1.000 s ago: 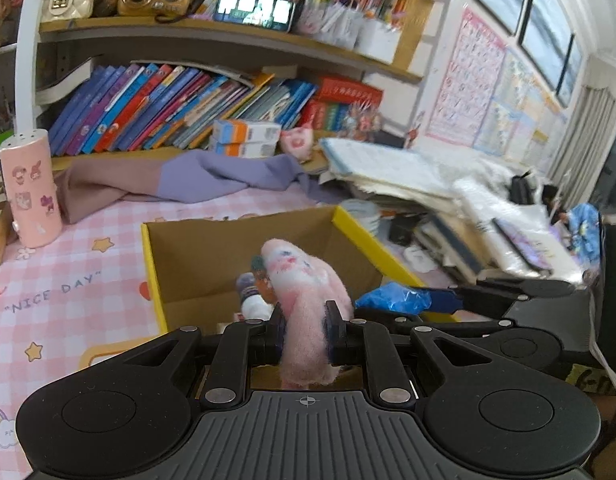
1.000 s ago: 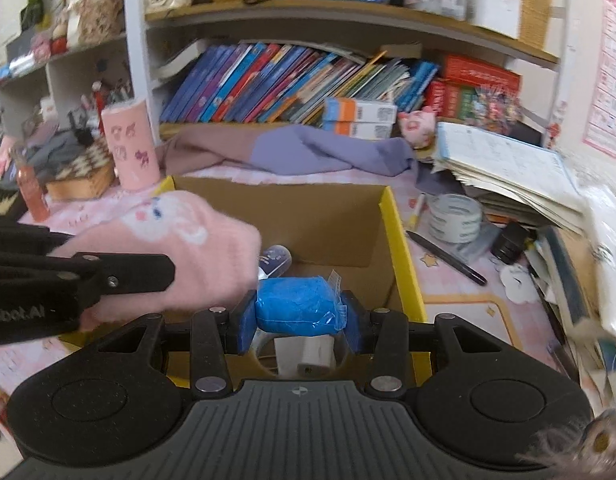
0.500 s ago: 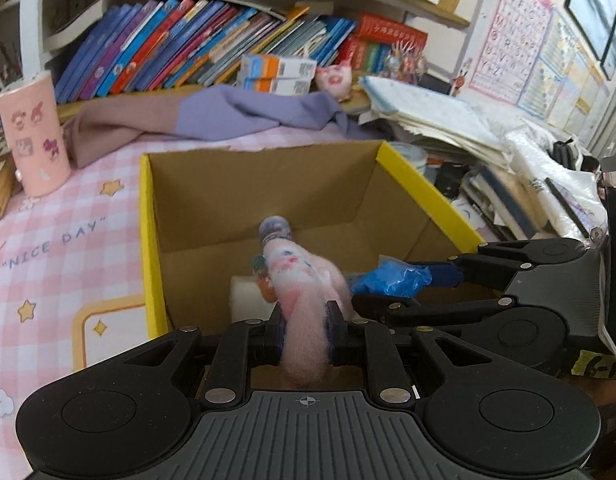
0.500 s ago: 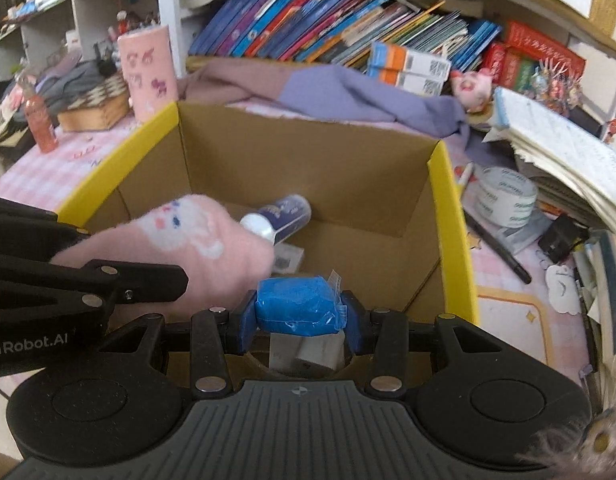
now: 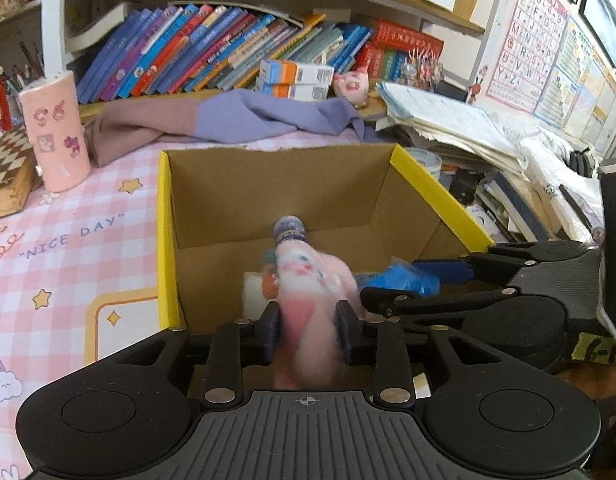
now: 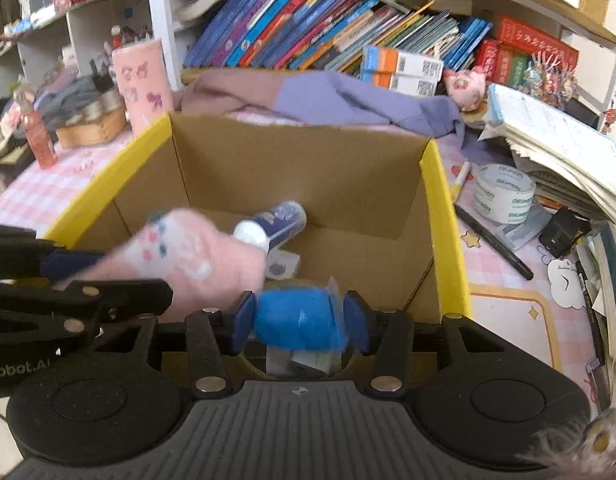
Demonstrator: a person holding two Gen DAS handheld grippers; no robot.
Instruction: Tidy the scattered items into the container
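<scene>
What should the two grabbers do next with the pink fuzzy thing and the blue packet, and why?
Probably finish opening and let both drop. The left gripper has the pink plush sock and the right gripper the blue packet, both over the open cardboard box, and both jaws are opening already.

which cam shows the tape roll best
The right wrist view. The tape roll lies in full sight on the pink cloth right of the box, its printed side readable. In the left wrist view only a sliver of it peeks over the box's yellow edge.
</scene>
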